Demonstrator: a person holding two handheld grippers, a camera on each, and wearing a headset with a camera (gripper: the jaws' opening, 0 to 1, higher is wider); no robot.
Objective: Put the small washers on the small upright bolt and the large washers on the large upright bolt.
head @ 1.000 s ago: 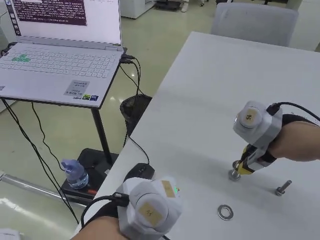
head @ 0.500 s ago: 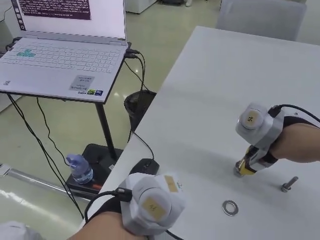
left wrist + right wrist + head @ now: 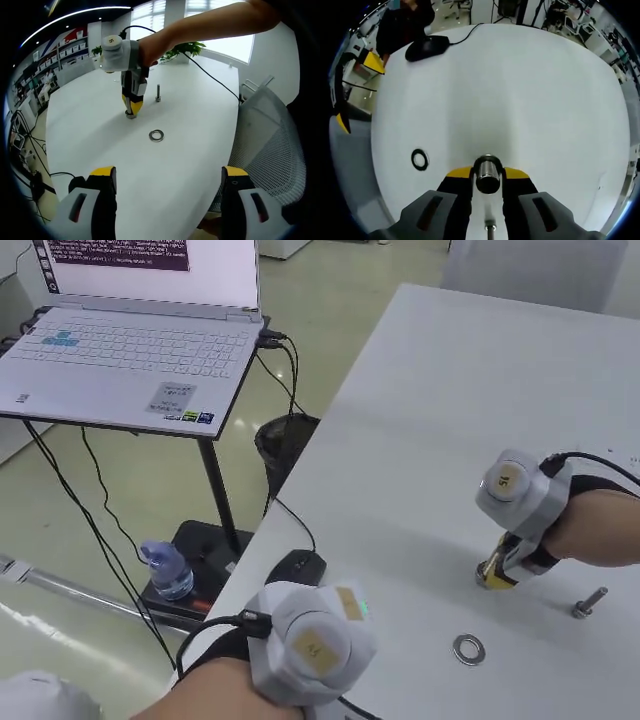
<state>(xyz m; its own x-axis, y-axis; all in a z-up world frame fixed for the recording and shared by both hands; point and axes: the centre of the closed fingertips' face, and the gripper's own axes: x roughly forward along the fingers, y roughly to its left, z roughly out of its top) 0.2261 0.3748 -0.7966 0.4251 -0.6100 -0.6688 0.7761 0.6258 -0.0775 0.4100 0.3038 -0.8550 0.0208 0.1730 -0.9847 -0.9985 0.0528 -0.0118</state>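
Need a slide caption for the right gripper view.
Right tongs clamp the upright bolt; a loose washer lies nearby on the white table.

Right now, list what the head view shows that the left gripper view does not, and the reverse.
Head view: a laptop on a stand and a water bottle on the floor. Left gripper view: the left tool, jaws open, a mesh chair, plants. Both: the right tool at one upright bolt, a slimmer bolt, a loose washer.
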